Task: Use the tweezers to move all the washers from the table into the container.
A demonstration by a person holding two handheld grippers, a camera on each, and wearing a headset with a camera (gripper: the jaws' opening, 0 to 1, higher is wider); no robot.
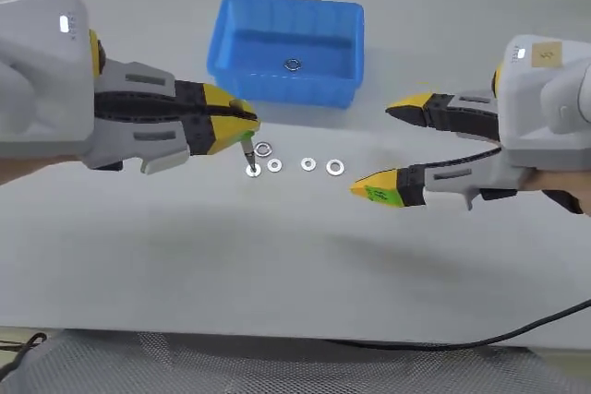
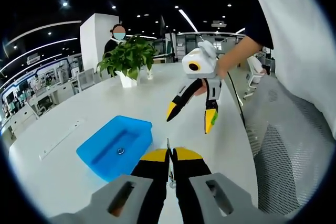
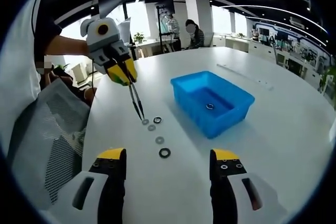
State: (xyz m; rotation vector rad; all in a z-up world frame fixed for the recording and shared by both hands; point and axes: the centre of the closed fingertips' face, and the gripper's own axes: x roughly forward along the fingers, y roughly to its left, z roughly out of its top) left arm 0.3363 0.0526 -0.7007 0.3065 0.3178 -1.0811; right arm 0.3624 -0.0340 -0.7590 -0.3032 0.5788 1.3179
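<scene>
My left gripper point(image 1: 247, 126) is shut on metal tweezers point(image 1: 249, 156), whose tips point down onto the leftmost washer point(image 1: 253, 171). Several silver washers point(image 1: 308, 164) lie in a short row on the white table to its right. One washer point(image 1: 293, 65) lies in the blue container point(image 1: 282, 89) behind them. My right gripper point(image 1: 374, 149) hovers open to the right of the row, holding nothing. In the right gripper view the tweezers point(image 3: 136, 100) reach down to the washers point(image 3: 151, 127), left of the container point(image 3: 231, 111). In the left gripper view the tweezers point(image 2: 168, 150) sit between shut jaws.
The table's front edge runs along the bottom, with a grey mesh chair point(image 1: 231, 366) and a black cable point(image 1: 517, 329) there. A potted plant point(image 2: 128, 59) stands far back on the table. People stand in the background.
</scene>
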